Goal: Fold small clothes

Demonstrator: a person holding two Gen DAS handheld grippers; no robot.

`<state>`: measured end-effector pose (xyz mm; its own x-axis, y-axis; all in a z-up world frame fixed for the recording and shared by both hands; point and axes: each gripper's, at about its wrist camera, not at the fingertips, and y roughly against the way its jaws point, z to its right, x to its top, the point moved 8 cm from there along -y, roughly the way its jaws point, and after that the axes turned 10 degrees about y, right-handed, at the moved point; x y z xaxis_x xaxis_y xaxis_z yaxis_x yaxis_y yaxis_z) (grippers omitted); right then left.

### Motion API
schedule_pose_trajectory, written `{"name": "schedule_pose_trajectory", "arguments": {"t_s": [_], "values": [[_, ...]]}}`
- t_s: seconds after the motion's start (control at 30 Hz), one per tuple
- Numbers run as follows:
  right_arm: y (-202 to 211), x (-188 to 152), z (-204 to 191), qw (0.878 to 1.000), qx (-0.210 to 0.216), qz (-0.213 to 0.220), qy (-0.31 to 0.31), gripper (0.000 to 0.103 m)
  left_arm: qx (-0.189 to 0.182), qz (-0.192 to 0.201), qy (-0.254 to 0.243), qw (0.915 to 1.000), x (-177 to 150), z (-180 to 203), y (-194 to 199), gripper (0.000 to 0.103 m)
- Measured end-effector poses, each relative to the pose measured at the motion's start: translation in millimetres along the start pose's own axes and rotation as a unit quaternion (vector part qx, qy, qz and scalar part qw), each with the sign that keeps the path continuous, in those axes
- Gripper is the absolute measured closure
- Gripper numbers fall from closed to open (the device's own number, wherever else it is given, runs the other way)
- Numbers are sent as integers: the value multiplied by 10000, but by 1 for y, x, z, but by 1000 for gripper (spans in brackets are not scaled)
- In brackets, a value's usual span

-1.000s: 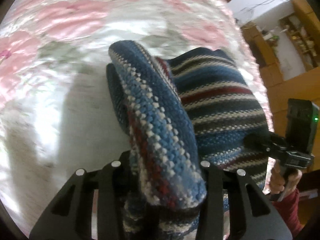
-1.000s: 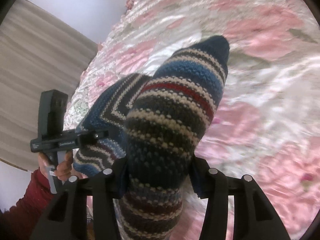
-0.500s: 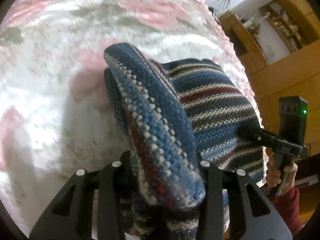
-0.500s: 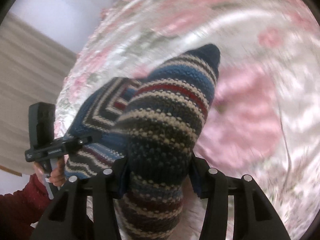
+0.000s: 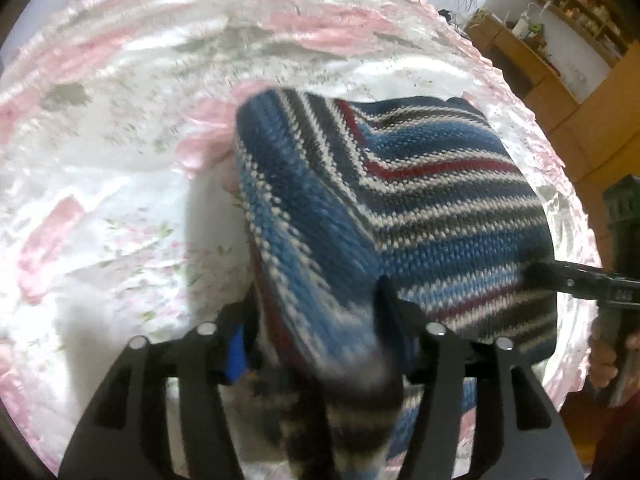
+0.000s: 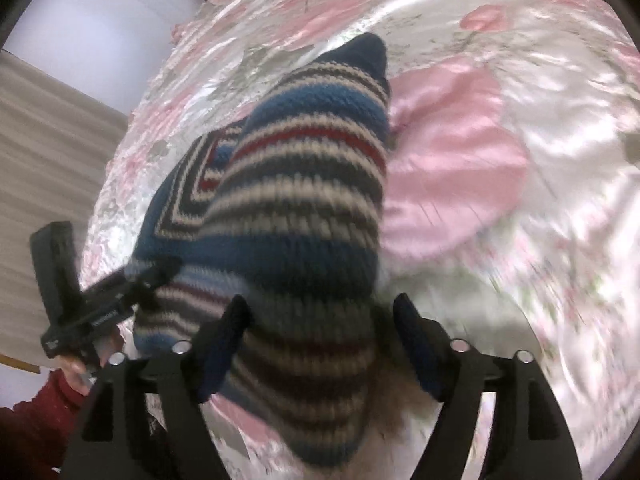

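A small knitted garment (image 5: pixel 440 200) with blue, white, grey and red stripes lies folded on the bed. Its near fold runs between the fingers of my left gripper (image 5: pixel 316 304), which stand apart and open around it. In the right wrist view the same garment (image 6: pixel 300 160) passes between the spread fingers of my right gripper (image 6: pixel 320 308), with a gap showing beside the right finger. Each gripper also shows in the other view, at the garment's side edge: the right gripper (image 5: pixel 560 272) and the left gripper (image 6: pixel 152 272).
A shiny white and pink floral bedspread (image 5: pixel 120 160) covers the bed around the garment, with a plain pink patch (image 6: pixel 452 168) beside it. Wooden shelves (image 5: pixel 560 20) stand beyond the bed's far corner. A hand (image 5: pixel 604 352) and red sleeve (image 6: pixel 32 432) hold the grippers.
Both grippers were shut on the garment's folds and have now spread their fingers. The garment has come down and lies flatter on the bedspread.
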<state>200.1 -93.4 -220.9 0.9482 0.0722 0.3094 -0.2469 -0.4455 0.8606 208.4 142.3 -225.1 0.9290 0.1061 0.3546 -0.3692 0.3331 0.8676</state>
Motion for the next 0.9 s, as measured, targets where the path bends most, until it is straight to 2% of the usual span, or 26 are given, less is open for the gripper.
{"name": "schedule_pose_trajectory", "arguments": {"t_s": [0.03,0.1,0.23,0.27,0.3,0.33,0.37,0.47,0.57,0.7,0.9], "values": [[4,-7,-2,10000,38,2,-43,24,18,28,-10,10000,-4,-2,5,34],[10,-26,0,9997,153,-30,-188,23,57,42,27,10000,-12,-8,12,31],[5,-50,3,9985,323,-199,-390,26,114,-88,170,9998,-28,-18,9,31],[2,-53,3,9983,357,-224,-413,38,121,-117,217,9996,-31,-20,6,31],[-1,-56,3,9976,421,-256,-480,43,126,-142,257,9995,-34,-21,4,31],[-4,-57,4,9968,497,-279,-564,58,134,-153,274,9994,-35,-21,3,32],[-5,-58,4,9968,460,-280,-593,68,135,-152,288,9994,-36,-21,2,33],[1,-51,0,9980,326,-181,-516,77,100,-148,280,9994,-40,-15,4,36],[6,-49,-1,9988,69,-125,-458,78,218,-152,111,9996,-45,-10,0,36],[-14,-55,0,9983,-335,-293,-366,77,193,-267,273,9991,-50,-16,-11,35],[-10,-55,-2,9978,-348,-173,-542,71,269,-210,366,9987,-52,-18,-1,34]]}}
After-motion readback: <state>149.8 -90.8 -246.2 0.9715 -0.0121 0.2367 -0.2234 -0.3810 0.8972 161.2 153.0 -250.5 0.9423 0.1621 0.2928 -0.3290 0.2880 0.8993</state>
